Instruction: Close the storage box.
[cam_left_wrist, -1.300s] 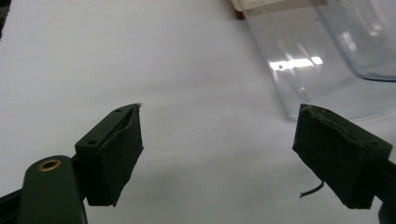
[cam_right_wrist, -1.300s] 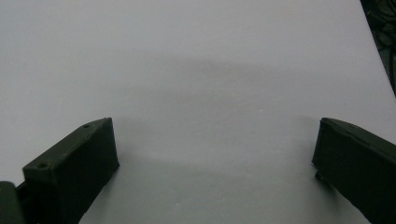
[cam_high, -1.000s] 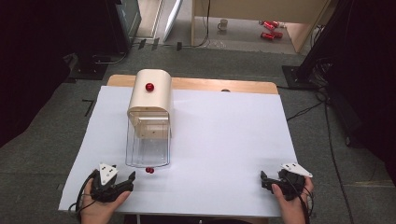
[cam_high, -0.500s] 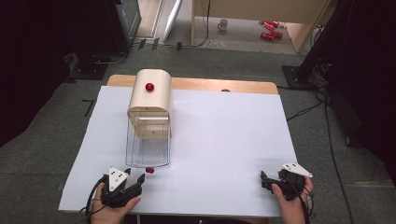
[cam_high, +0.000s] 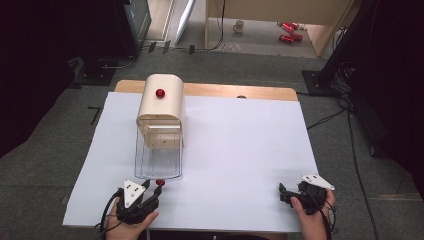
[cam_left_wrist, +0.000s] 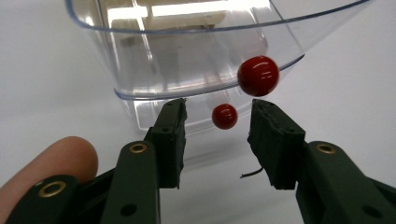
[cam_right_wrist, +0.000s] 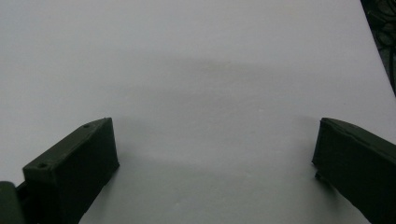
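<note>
White paper (cam_high: 240, 150) covers your table, with a strip of wooden tabletop (cam_high: 225, 90) showing along the far edge and grey carpet all round. Beyond it, on the floor, you have one mug (cam_high: 239, 25) and what look like two red cans (cam_high: 286, 31), too small to be sure of.

On the table stands one thing: a cream, round-topped box (cam_high: 161, 102) with a clear curved drawer or flap (cam_high: 158, 157) reaching toward you. Count two red knobs in the high view: one on the cream top (cam_high: 160, 93), one at the near rim of the clear part (cam_high: 159, 182). In the left gripper view the near knob (cam_left_wrist: 258, 75) shows large, and a smaller red ball (cam_left_wrist: 224, 116) beneath it is most likely its reflection in the plastic; I cannot tell for certain. What sits inside the cream box is blurred behind the plastic.

You hold two grippers. Your left gripper (cam_high: 152, 189) sits at the near edge just before the clear rim, its jaws spread and empty, the knob just ahead of the gap and toward one jaw, not touching either. One fingertip (cam_left_wrist: 60, 156) is cut off at the corner of that view.

Your right gripper (cam_high: 283, 194) rests well apart on the right, jaws wide over bare paper, gripping nothing. Both hands are partly cut off by the bottom edge.
</note>
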